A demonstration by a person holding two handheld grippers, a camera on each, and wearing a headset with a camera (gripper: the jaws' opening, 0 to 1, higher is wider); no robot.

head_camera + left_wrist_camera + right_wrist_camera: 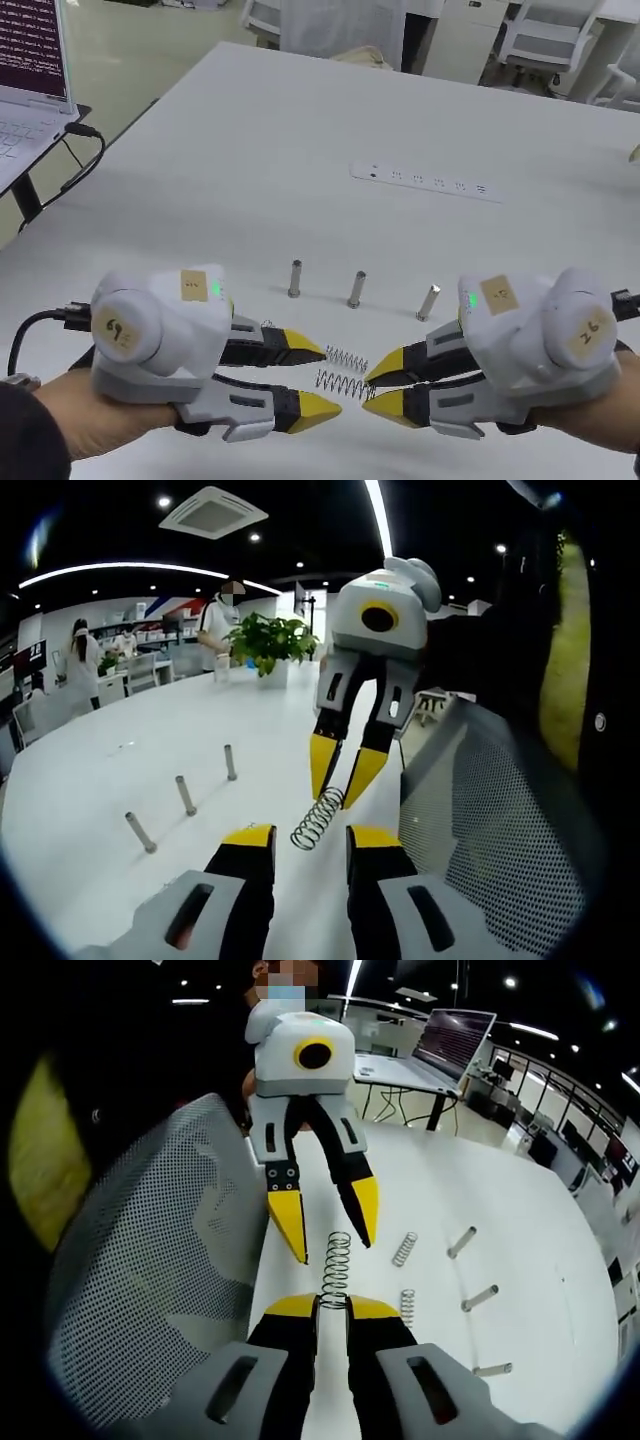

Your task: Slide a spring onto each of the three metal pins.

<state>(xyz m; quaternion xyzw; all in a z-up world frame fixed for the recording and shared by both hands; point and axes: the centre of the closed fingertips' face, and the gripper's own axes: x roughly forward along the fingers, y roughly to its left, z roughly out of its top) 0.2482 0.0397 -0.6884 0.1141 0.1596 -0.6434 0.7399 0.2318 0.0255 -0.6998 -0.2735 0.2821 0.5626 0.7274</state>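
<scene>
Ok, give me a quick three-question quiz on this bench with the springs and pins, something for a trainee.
1. True or false: one of the three metal pins already has a spring on it.
2. Which gripper grips the spring? A) left gripper B) right gripper C) neither
3. Fill in: in the right gripper view, ___ loose springs lie on the table near the pins.
Key: 1 false, all three pins are bare. 2 B, the left gripper is open. 3 two.
</scene>
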